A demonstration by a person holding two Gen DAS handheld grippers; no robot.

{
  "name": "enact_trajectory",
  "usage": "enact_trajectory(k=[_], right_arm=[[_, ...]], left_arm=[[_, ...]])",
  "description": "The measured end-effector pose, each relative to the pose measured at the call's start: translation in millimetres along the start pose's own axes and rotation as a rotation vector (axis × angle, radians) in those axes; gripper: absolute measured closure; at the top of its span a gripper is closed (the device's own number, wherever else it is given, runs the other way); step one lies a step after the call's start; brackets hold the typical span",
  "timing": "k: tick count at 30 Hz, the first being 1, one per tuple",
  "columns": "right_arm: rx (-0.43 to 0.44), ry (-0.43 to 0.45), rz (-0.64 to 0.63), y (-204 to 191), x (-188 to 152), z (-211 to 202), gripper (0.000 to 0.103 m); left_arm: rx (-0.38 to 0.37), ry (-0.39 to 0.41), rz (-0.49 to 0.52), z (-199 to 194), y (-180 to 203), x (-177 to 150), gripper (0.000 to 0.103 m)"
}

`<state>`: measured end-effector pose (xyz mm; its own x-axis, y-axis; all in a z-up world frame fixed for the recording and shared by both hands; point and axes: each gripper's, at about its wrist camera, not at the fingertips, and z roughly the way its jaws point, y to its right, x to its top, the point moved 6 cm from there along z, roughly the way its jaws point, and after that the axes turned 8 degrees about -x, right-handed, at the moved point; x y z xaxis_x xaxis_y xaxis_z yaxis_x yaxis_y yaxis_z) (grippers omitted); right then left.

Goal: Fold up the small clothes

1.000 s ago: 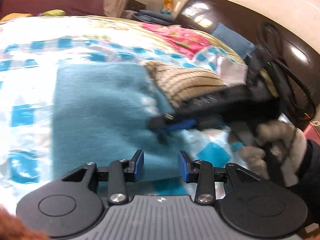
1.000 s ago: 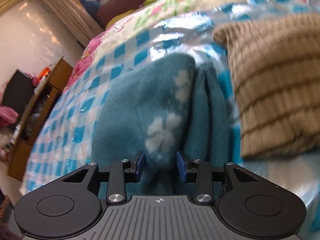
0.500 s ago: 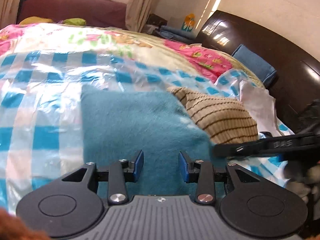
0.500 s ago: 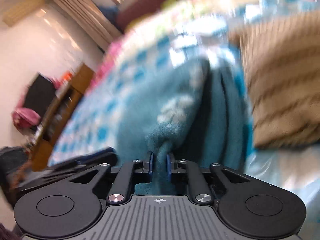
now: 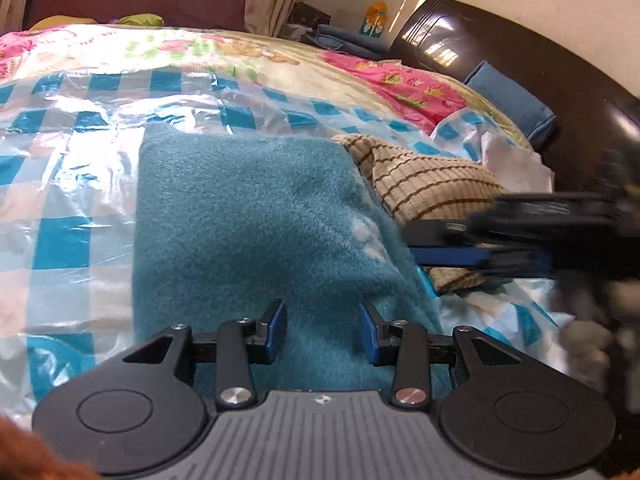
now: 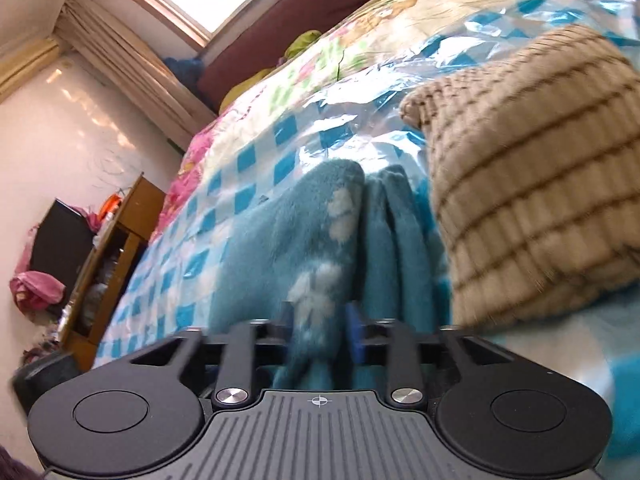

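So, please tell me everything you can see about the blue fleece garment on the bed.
The blue fleece garment is teal, fuzzy and soft-looking, with pale paw-like prints. It lies folded on the checked plastic sheet, with layered edges showing on the side that touches the striped beige knit. The left gripper is open above its near end. The right gripper has just been opening; a fold of fleece lies between its jaws, unpinched.
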<state>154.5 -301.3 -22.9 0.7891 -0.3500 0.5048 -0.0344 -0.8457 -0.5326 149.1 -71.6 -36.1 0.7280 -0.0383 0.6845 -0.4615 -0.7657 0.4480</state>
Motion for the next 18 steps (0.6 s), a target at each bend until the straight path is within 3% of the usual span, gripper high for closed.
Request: enact_trajectory(k=[7,11,18], right_arm=[[-0.034,-0.075,0.012,-1.4,1.4,41.4,0.055],[0.015,-0.095,0.025,-2.4,2.3,41.0,0.053],[0.058,-0.12,0.023,-5.3,6.7,56.2,0.053]], left_arm=[[0.045,-0.056,0.293,-30.9,36.6,-37.3,0.055],[0.064,-0.094,0.403,-22.6,54.8,-55.4,0.055],[0.162,-0.061,0.562,10.1,69.9,-53.9,0.055]])
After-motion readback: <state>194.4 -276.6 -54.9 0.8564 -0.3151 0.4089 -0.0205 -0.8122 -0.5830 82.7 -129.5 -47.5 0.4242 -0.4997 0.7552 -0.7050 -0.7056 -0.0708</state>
